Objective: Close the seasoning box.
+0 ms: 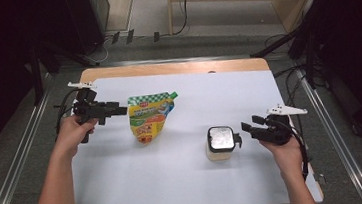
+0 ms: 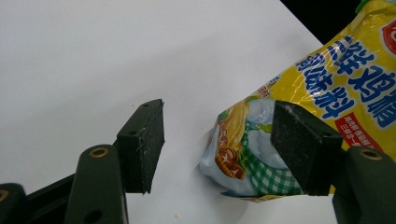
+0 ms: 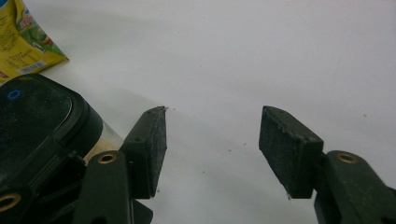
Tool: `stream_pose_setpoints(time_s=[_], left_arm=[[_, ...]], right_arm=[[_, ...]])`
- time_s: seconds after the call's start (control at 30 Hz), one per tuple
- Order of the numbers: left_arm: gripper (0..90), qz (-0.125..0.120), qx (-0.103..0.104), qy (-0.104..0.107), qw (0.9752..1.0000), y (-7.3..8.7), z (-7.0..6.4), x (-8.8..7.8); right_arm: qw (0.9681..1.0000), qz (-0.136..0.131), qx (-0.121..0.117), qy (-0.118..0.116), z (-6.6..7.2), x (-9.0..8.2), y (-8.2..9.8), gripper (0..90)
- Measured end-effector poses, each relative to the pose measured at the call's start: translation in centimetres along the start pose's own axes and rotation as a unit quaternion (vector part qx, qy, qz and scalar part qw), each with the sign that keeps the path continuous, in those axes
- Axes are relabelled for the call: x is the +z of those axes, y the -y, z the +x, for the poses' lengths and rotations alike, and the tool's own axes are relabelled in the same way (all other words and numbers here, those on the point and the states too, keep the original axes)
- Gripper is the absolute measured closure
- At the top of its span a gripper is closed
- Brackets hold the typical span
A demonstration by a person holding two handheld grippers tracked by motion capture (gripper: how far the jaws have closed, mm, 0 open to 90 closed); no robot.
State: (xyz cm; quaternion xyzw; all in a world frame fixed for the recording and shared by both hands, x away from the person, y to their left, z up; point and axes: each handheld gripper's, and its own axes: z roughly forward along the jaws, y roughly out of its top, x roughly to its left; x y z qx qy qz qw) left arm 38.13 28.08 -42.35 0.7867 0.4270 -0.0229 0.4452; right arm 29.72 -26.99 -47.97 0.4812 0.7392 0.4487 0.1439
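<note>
From the high view, the white mat (image 1: 185,162) carries two things: a yellow seasoning pouch (image 1: 149,116) and, to the right of the pouch and nearer the person, a small jar with a black lid (image 1: 221,141). The left gripper (image 1: 119,109) hovers just left of the pouch, jaws apart and holding nothing. The right gripper (image 1: 244,128) sits just right of the jar, farther still from the pouch, also empty. I judge the step in hand to be an approach, the left hand lining up on the pouch while the right stands free beside the jar. The far table edge beyond the pouch runs into dark surroundings, and the pouch's print is too small to read here

In the left gripper view the pouch (image 2: 299,116) lies ahead, its lower corner behind the right-hand pad (image 2: 299,149). The jaws stand wide and neither pad presses on it. The next move calls for easing forward so the pouch's edge sits between the pads, then closing. The pouch's top is cut off by the frame

In the right gripper view the jaws stand apart over bare mat, nothing between them. The jar (image 3: 42,126) lies beside the left-hand pad, below a corner of the pouch (image 3: 23,42); whether pad and jar touch I cannot tell
</note>
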Motion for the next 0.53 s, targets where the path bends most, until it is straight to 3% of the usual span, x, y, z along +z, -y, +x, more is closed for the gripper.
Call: stream_pose_setpoints(time_s=[0.53], left_arm=[[33.5, -0.011, -0.012, 0.008, 0.9998, 0.09, 0.36, -0.08]], right_arm=[[1.0000, 0.000, -0.003, 0.008, 0.10, 0.31, 0.12, 39.0]])
